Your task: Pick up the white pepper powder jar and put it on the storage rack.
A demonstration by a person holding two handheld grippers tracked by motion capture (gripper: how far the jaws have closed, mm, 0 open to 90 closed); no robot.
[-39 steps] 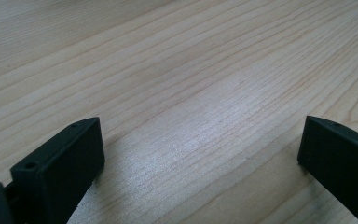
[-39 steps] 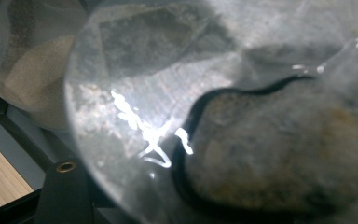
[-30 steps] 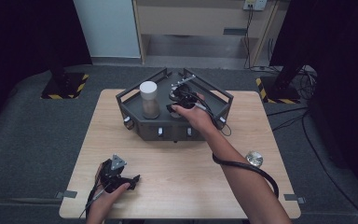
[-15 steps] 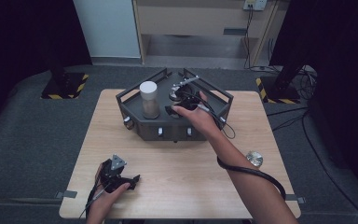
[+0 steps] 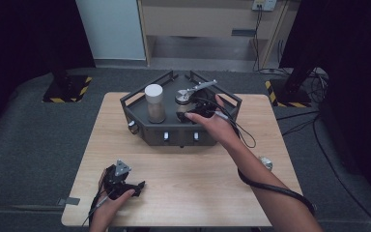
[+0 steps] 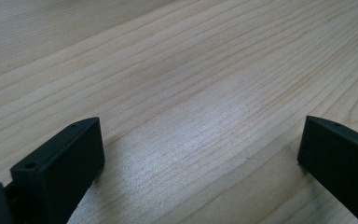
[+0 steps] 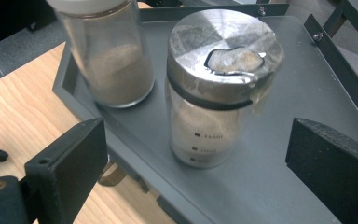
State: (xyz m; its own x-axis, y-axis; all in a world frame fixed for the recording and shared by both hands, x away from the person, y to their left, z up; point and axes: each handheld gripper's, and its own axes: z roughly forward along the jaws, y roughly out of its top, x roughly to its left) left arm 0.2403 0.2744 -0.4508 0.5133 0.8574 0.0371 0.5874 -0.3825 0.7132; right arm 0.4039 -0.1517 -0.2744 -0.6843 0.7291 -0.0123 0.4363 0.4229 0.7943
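**Evidently set down: the metal-lidded jar stands free on the tray**

Evidently the placing step is done. The clear glass jar with a round brushed-metal lid [image 7: 214,88] is seen upright on the dark grey metal tray [image 7: 279,186], beside a clear glass jar of brown powder with a white cap [image 7: 109,56]. The right gripper [image 7: 196,163] has just been opening; its jaws stand wide on either side of the jar and nothing is gripped. The left gripper [image 6: 200,158] is held spread wide over the bare light wooden table [image 6: 191,60], empty. What is left is judged to be pulling the right gripper clear.
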